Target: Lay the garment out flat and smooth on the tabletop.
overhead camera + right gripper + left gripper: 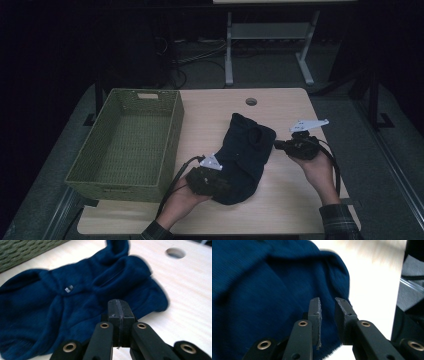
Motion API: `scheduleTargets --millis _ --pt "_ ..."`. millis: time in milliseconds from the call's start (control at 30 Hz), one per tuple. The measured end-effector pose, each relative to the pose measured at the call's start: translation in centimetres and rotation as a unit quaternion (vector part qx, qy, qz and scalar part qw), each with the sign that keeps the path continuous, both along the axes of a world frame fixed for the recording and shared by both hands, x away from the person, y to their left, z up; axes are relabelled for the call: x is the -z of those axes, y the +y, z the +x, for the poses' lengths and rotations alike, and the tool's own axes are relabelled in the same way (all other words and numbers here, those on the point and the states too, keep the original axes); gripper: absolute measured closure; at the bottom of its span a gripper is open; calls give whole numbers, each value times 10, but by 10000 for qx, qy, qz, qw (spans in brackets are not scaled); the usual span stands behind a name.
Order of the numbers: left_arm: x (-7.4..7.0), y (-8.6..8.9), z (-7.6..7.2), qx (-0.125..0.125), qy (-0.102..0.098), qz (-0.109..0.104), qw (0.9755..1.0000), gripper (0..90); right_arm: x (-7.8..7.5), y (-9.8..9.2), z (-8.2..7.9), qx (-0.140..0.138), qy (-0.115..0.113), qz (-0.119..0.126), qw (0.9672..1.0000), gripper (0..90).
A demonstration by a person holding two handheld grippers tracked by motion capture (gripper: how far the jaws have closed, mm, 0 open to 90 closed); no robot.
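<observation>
A dark blue knitted garment (247, 150) lies crumpled on the light wooden table (295, 200), right of centre. My left gripper (222, 187) sits at the garment's near left end. In the left gripper view its jaws (328, 312) stand a little apart over the blue cloth (262, 295), with nothing between the pads. My right gripper (277, 145) is at the garment's right edge. In the right gripper view its jaws (119, 312) are pressed together in front of the garment (75, 302), and I see no cloth between them.
A green woven basket (170, 135) stands empty on the table's left side. A round hole (251, 101) is in the tabletop near the far edge. A white desk frame (229, 50) and cables stand on the floor behind.
</observation>
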State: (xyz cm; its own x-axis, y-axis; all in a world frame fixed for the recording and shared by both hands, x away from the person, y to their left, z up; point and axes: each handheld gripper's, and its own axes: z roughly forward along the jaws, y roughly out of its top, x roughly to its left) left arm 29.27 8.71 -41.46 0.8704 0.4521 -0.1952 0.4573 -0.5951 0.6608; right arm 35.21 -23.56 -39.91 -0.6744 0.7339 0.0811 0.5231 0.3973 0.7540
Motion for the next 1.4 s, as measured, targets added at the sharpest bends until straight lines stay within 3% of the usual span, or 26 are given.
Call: scheduleTargets --millis 200,400,567,700,967,1300,1400 --pt "-12 1 29 -401 -208 -36 9990 868 18 13 -14 -174 25 11 9998 899" --pt "-19 -1 58 -861 -459 79 9952 891 37 26 -19 -348 207 -114 9991 899" --pt "-13 0 82 -1188 -381 85 9922 895 43 34 -21 -439 279 -120 9986 900" --pt "-1 -3 97 -1339 -442 401 9892 897 47 42 -22 -534 313 -180 9979 900" --pt "28 -10 114 -1229 -57 458 9913 897 58 51 -21 -652 444 -330 9963 900" --pt "41 -15 113 -1078 -39 611 9923 900 66 51 -20 -638 519 -401 9958 900" --pt "41 -15 112 -1105 -114 858 9901 900 67 49 -19 -656 511 -412 9957 900"
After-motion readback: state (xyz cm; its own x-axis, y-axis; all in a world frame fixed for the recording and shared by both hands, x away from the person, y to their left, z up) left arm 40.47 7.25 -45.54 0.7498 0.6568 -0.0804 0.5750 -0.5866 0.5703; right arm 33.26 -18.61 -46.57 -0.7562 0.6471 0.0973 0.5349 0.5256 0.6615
